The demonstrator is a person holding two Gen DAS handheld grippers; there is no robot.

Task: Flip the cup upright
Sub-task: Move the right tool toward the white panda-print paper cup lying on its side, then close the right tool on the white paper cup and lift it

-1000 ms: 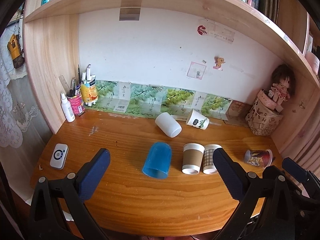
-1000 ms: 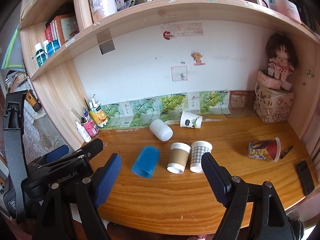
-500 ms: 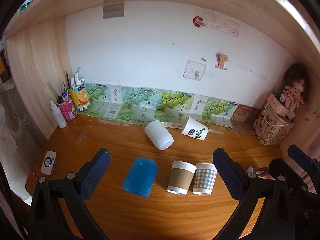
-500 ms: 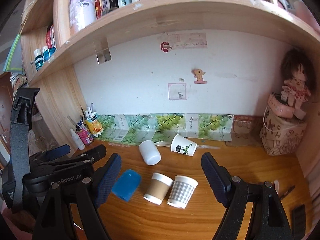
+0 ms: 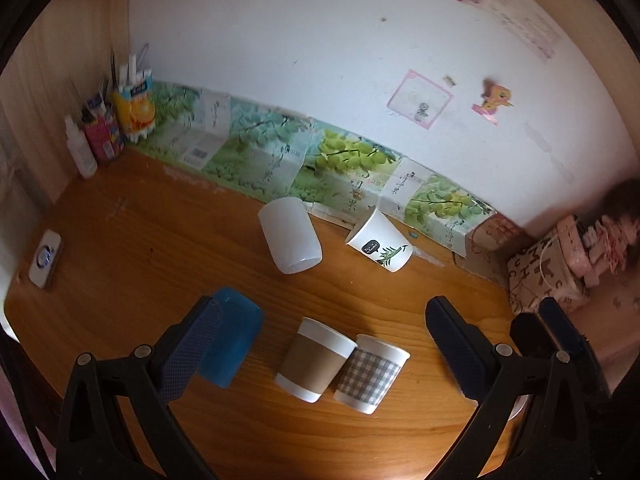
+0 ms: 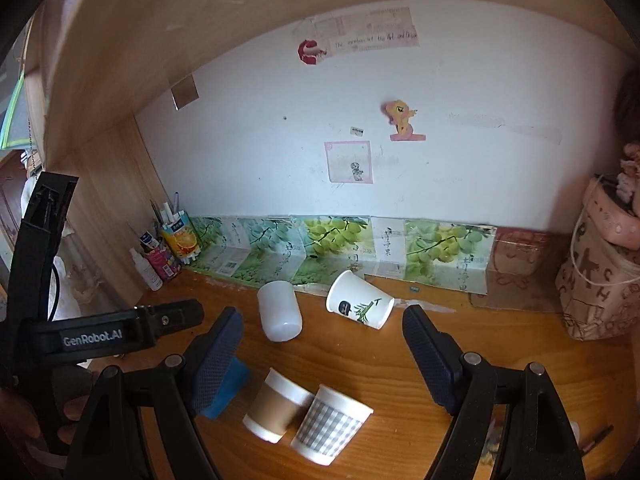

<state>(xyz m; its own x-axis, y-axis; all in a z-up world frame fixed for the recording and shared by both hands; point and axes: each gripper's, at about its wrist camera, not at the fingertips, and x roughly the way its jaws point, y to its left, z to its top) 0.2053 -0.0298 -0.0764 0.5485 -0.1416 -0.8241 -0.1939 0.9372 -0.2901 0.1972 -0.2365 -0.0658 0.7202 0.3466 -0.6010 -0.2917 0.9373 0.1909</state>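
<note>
Several cups lie on their sides on the wooden desk (image 5: 140, 240). A blue plastic cup (image 5: 232, 344) lies at the front left, partly behind my left finger; it also shows in the right wrist view (image 6: 228, 390). A brown-sleeved paper cup (image 5: 314, 358) and a grey checked cup (image 5: 372, 374) lie side by side. A white plastic cup (image 5: 290, 240) and a white leaf-print paper cup (image 5: 380, 246) lie farther back. My left gripper (image 5: 324, 356) is open above the front cups. My right gripper (image 6: 320, 364) is open and empty, above the same cups.
A pen holder and bottles (image 5: 108, 128) stand at the back left corner. A small white device (image 5: 46, 258) lies at the desk's left edge. A patterned bag with a doll (image 5: 560, 264) stands at the right. A shelf (image 6: 200, 20) overhangs the desk.
Both grippers have moved forward and lower toward the cups, which now look larger. The cups have not moved. Both grippers stay open.
</note>
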